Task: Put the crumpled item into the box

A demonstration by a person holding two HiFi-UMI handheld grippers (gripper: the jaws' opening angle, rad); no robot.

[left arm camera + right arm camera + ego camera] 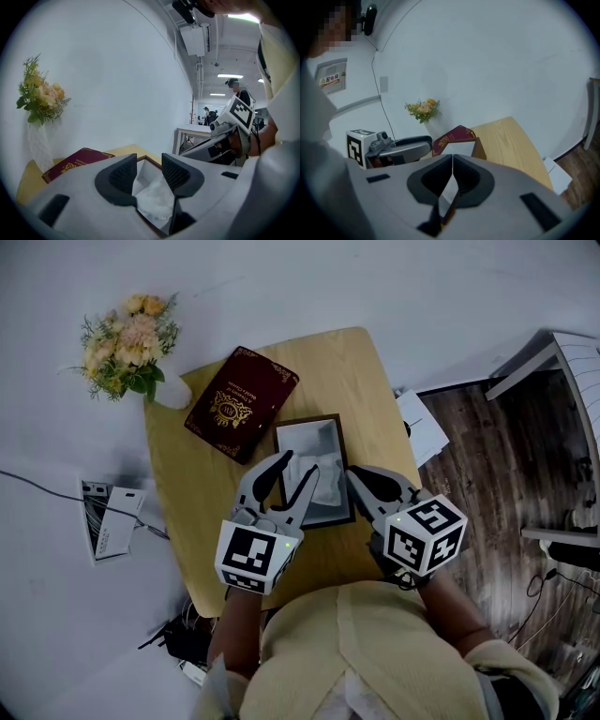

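Three things share the pale wooden surface, a small top with rounded corners: a bunch of cream and peach flowers in a white vase at the far left corner, a dark red book with gold ornament lying flat just beside it, and the box at the middle. The book's near corner sits close to the box's far left corner. Off the surface, a white sheet lies to the right on dark plank flooring, and a white unit with a cable lies to the left.

The box is rectangular, with a thin dark brown rim and a smooth white inside. The crumpled item, white, soft-looking and full of folds, lies inside it toward the near end.

The left gripper hangs over the box's near left part with its ribbed black fingers spread wide; the crumpled item shows in the gap between them, lower down, and the pads do not press on it. The right gripper sits at the box's right rim, its fingers closed tip to tip with nothing seen between the pads.
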